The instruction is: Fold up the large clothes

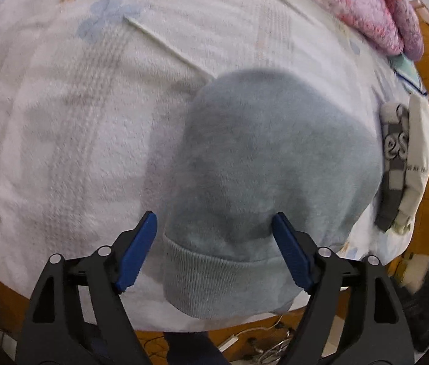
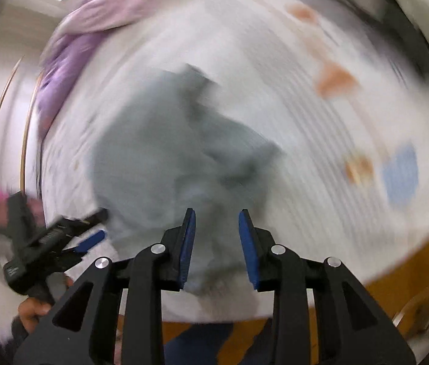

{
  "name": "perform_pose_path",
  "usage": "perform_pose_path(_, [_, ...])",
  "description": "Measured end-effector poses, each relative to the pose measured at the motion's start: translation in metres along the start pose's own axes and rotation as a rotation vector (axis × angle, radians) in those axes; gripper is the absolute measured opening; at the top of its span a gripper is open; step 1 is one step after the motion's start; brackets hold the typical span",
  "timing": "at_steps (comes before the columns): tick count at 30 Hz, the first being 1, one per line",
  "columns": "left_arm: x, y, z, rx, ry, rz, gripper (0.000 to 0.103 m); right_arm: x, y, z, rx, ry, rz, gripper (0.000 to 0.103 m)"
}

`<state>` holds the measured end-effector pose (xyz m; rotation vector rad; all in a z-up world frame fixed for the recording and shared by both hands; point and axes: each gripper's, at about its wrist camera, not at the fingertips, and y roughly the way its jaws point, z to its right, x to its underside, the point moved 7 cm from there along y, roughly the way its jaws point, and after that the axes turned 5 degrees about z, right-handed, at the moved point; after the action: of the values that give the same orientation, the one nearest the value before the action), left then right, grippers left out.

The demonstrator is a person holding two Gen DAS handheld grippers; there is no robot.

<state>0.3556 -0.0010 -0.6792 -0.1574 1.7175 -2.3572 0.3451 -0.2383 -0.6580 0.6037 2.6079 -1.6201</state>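
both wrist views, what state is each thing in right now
grey-blue sweatshirt: folded into a compact bundle, flat on the bed, ribbed hem toward the camera
left gripper: open, straddling the hem, holding nothing
right gripper: open, empty, above the sweatshirt; view blurred
pink blanket: bunched at the far edge of the bed
checkered garment: folded, beside the sweatshirt

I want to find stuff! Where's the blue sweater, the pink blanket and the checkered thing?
blue sweater [image 1: 263, 158], left wrist view, middle of its body.
pink blanket [image 1: 375, 9], left wrist view, fuzzy top surface.
checkered thing [image 1: 393, 164], left wrist view, grey-and-white squares.
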Motion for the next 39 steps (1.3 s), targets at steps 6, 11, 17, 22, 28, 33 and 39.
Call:
perform_pose_path(6, [0.003, 0.029, 0.006, -0.025, 0.051, -0.038, 0.086, -0.04, 0.07, -0.02, 0.053, -0.156, -0.024, 0.027])
perform_pose_path(11, [0.01, 0.024, -0.004, 0.128, -0.06, -0.051, 0.089, -0.04, 0.131, 0.019, 0.042, -0.062, -0.101, 0.023])
perform_pose_path(17, [0.044, 0.034, -0.012, 0.234, -0.151, -0.104, 0.089, -0.041, 0.135, 0.018, 0.038, -0.095, -0.119, 0.022])
perform_pose_path(22, [0.061, 0.064, -0.012, 0.256, -0.203, -0.173, 0.096, -0.045, 0.137, 0.014, 0.031, -0.093, -0.111, 0.022])
perform_pose_path(28, [0.054, 0.062, 0.008, 0.284, -0.172, -0.167, 0.056, -0.041, 0.121, 0.019, -0.021, -0.025, -0.097, 0.026])
perform_pose_path(33, [0.051, 0.032, 0.015, 0.371, -0.231, -0.175, 0.038, -0.02, 0.063, 0.04, -0.045, 0.241, -0.016, 0.073])
perform_pose_path(39, [0.033, 0.011, 0.035, 0.445, -0.258, -0.217, 0.036, 0.082, 0.031, 0.071, -0.215, 0.86, -0.036, 0.088])
